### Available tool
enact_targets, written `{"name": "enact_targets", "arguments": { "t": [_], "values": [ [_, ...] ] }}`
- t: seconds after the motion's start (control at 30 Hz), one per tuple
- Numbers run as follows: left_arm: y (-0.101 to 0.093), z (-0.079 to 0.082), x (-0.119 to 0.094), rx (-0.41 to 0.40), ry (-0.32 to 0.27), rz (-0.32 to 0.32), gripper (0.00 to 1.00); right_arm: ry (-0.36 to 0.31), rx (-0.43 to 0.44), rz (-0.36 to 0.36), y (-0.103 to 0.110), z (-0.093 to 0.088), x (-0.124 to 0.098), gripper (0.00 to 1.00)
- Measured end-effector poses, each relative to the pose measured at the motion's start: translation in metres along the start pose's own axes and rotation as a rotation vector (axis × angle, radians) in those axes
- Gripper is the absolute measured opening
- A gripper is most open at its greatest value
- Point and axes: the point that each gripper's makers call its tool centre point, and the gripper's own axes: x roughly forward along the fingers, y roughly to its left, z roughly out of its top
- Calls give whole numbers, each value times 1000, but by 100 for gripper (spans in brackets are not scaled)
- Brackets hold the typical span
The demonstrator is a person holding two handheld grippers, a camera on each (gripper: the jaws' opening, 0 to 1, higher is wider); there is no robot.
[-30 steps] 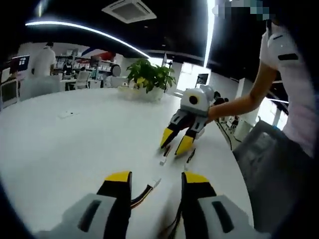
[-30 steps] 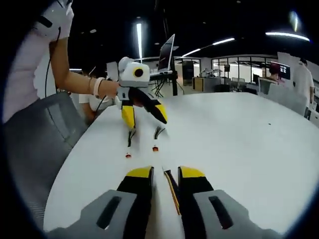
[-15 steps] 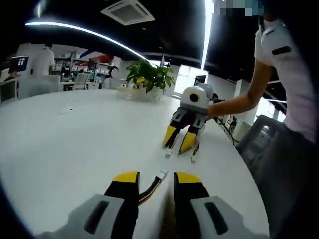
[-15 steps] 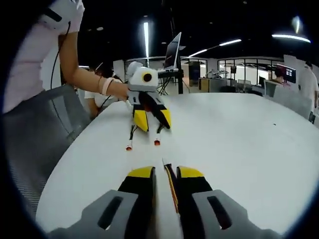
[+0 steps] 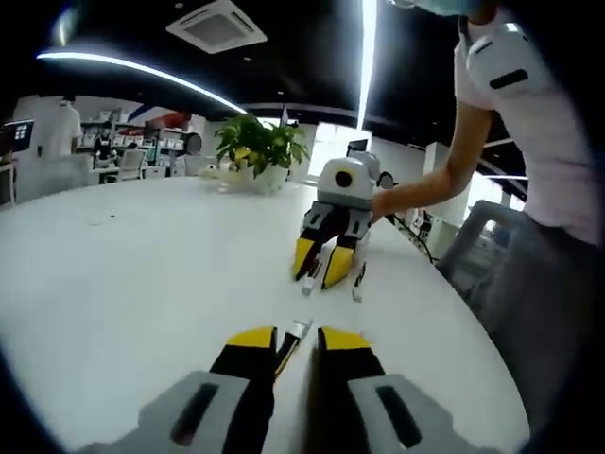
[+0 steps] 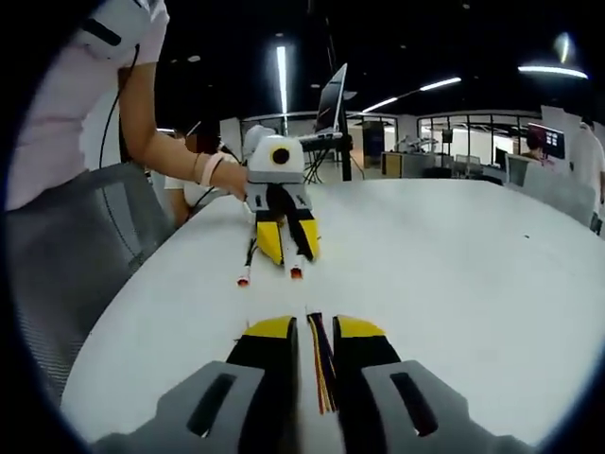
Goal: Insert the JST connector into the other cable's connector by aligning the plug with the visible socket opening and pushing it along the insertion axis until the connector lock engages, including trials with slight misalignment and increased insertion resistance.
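Jaws of my left gripper (image 5: 295, 339) are pinched narrow on one cable (image 5: 286, 346), its white connector (image 5: 300, 328) poking out ahead over the white table (image 5: 123, 274). My right gripper (image 6: 315, 327) clamps the other cable (image 6: 319, 364), wires running between its nearly closed jaws.

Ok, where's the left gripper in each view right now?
Left gripper view: the left gripper rises at bottom centre, fingers shut on a white-tipped cable.
Right gripper view: left gripper mid-frame on the table, beyond the right gripper and its gripped wires.
Shared landmark: the grey chair at the table's edge.
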Motion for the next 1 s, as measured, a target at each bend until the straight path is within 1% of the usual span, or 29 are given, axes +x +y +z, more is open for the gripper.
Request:
{"name": "enact_targets", "arguments": {
  "t": [0.13, 0.23, 0.37, 0.53, 0.67, 0.87, 0.93, 1.0],
  "values": [
    [1, 1, 2, -9, -17, 4, 4, -9, -4, -5, -2, 1, 3, 10],
    [1, 1, 3, 0, -15, 6, 4, -18, 2, -9, -4, 1, 3, 8],
    [2, 1, 5, 16, -11, 19, 1, -20, -1, -19, -6, 1, 3, 5],
    [2, 1, 7, 29, -13, 25, 1, -24, 16, -22, -8, 2, 4, 5],
    [-1, 1, 9, 39, -5, 5, 1, -30, 38, -18, -9, 2, 4, 4],
    [-2, 1, 9, 48, 10, 6, 0, -25, 50, -17, -9, 2, 4, 4],
    [-2, 3, 8, 46, 3, 1, 0, -22, 46, -11, -8, 2, 5, 4],
    [-5, 7, 8, 33, -19, -11, 0, -20, 49, 13, -3, 3, 6, 3]
  ]
}}
